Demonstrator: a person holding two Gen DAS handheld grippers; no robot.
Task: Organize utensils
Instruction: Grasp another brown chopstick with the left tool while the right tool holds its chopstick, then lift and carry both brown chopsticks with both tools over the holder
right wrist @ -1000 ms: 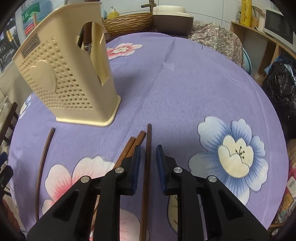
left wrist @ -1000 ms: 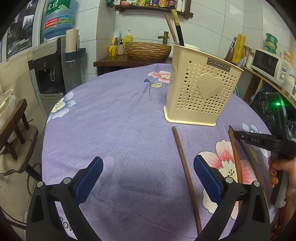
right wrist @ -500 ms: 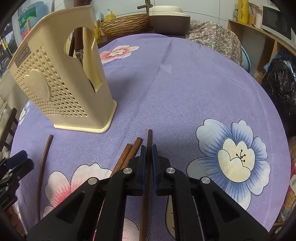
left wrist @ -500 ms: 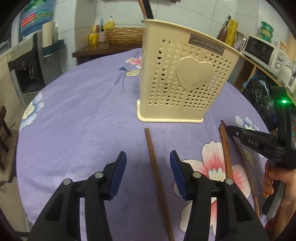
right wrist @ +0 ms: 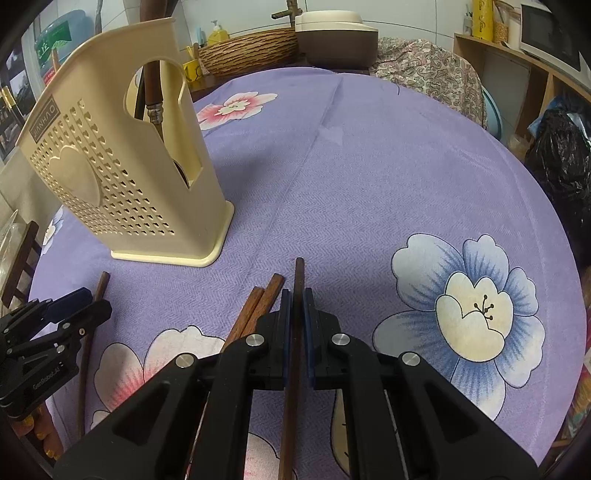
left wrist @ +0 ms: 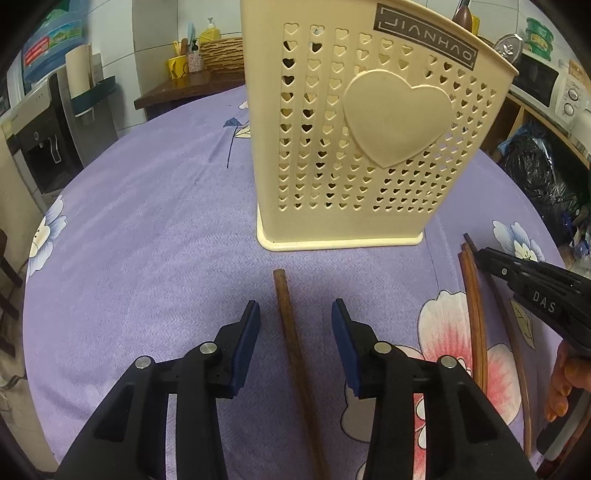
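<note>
A cream perforated utensil holder (left wrist: 362, 147) with a heart stands on the purple flowered tablecloth; it also shows in the right wrist view (right wrist: 122, 177) with a dark-handled utensil (right wrist: 153, 92) inside. My left gripper (left wrist: 295, 325) is open, its pads either side of a brown chopstick (left wrist: 291, 332) lying on the cloth. My right gripper (right wrist: 296, 299) is shut on another brown chopstick (right wrist: 298, 273). Two more chopsticks (right wrist: 258, 306) lie just left of it, also seen in the left wrist view (left wrist: 472, 295).
The round table's edge (right wrist: 554, 229) curves close on the right. A wicker basket (right wrist: 251, 51) and a rice cooker (right wrist: 332, 33) stand beyond the far edge. A water dispenser (left wrist: 40, 122) stands at the left. A microwave (left wrist: 550, 81) sits on shelves at the right.
My left gripper has moved forward toward the holder and narrowed around the lone chopstick. My right gripper has closed on its chopstick.
</note>
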